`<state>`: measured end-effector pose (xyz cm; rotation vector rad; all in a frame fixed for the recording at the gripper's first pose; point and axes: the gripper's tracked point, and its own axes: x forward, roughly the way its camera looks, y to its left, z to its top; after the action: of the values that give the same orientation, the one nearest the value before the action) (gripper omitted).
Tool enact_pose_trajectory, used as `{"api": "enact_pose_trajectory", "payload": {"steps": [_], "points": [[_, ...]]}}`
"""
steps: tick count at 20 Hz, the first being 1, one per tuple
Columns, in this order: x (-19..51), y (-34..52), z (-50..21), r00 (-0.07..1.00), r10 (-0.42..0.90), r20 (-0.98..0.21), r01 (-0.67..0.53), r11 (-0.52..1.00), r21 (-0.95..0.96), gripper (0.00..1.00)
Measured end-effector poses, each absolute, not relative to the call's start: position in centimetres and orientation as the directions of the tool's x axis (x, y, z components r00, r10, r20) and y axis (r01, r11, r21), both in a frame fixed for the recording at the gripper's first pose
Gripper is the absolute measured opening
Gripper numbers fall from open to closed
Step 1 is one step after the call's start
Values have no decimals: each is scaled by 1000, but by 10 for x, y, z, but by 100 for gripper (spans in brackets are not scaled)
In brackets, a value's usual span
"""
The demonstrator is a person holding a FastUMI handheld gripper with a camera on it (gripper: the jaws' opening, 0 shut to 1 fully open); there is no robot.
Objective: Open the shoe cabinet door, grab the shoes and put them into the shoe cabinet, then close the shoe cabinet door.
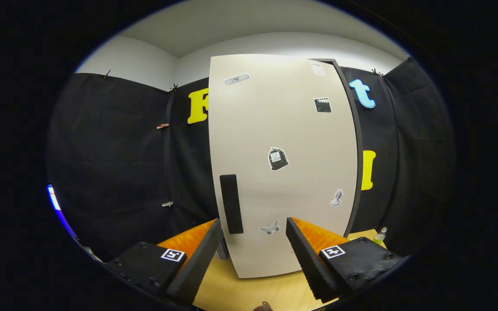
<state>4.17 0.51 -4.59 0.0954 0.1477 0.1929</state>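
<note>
The shoe cabinet [363, 142] is being seen standing upright on the wooden tabletop [231, 289], directly ahead of the gripper, with dark cloth hanging behind it on both sides. Its pale door [281, 129] is being presented almost square to the camera, and a thin dark edge of the cabinet body is being shown along the right side of the door. Whether the door is lying fully flush or slightly ajar cannot be told, and no shoes are being picked out.

A door lying like this is fitting two stages equally: a cabinet waiting to be opened, or one shut again with the shoes inside. Nothing here is settling which.

The relation on which any handling of the door is turning is the place of the handle. The dark handle [231, 204] is being carried low on the left side of the door, its long axis running vertically, so the hinges are being judged to lie on the far right edge. The handle is sitting just ahead of the fingers and closer to the left one, its lower end appearing just above and right of the left fingertip.

The gripper [253, 233] is being held released, its two fingers spread wide apart with nothing between them but the lower door face. A small butterfly sticker [269, 228] is being framed in that gap.

A small bottle [379, 236] is being seen on the table at the far right.
</note>
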Motion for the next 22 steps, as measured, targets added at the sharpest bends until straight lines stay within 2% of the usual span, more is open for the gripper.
{"api": "enact_pose_trajectory", "payload": {"steps": [22], "points": [[35, -7, -42, 981, 146, -132, -136, 987, 81, 98]]}}
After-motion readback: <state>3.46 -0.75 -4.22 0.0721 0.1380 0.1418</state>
